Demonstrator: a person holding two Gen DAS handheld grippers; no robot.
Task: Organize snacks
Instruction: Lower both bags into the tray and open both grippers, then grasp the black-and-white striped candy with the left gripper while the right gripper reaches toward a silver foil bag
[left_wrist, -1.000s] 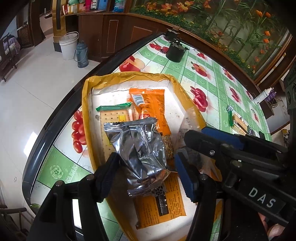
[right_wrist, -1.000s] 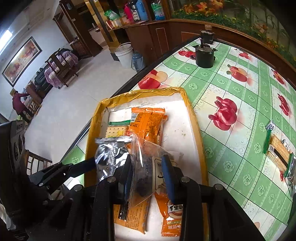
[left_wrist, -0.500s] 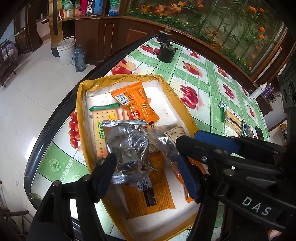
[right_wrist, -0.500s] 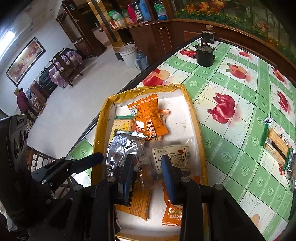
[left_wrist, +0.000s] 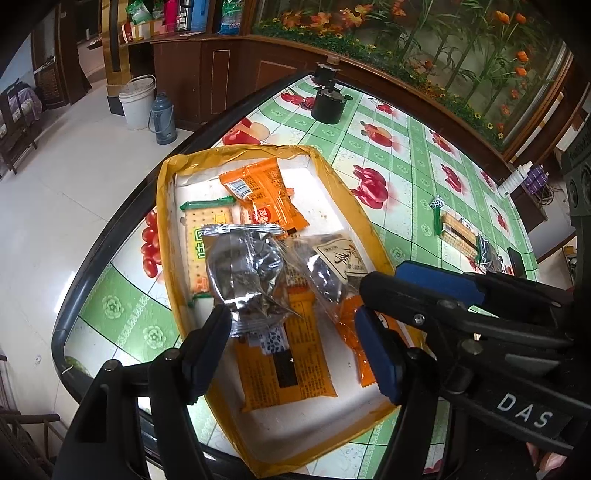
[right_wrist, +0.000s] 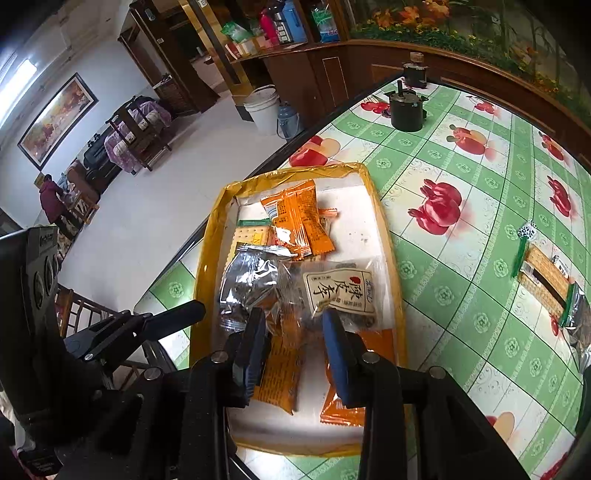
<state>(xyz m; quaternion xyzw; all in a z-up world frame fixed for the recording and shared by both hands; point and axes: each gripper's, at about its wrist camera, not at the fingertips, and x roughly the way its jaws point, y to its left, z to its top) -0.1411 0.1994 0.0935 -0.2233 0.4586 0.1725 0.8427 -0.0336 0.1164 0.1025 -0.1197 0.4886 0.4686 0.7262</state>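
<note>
A yellow-rimmed white tray holds several snack packs. A silver foil pack and a clear pack with a white label lie on top of orange packs and a green-edged cracker pack. My left gripper is open and empty, just above the near end of the silver pack. My right gripper is open and empty, its jaws apart just behind the clear pack.
On the green fruit-print tablecloth, more cracker packs lie to the right. A black pot stands at the far end. The table edge runs left of the tray, floor beyond.
My right gripper opened and let go of the clear pack, which now lies in the tray. Both grippers have drawn back from the tray; the silver pack lies free of my left gripper.
</note>
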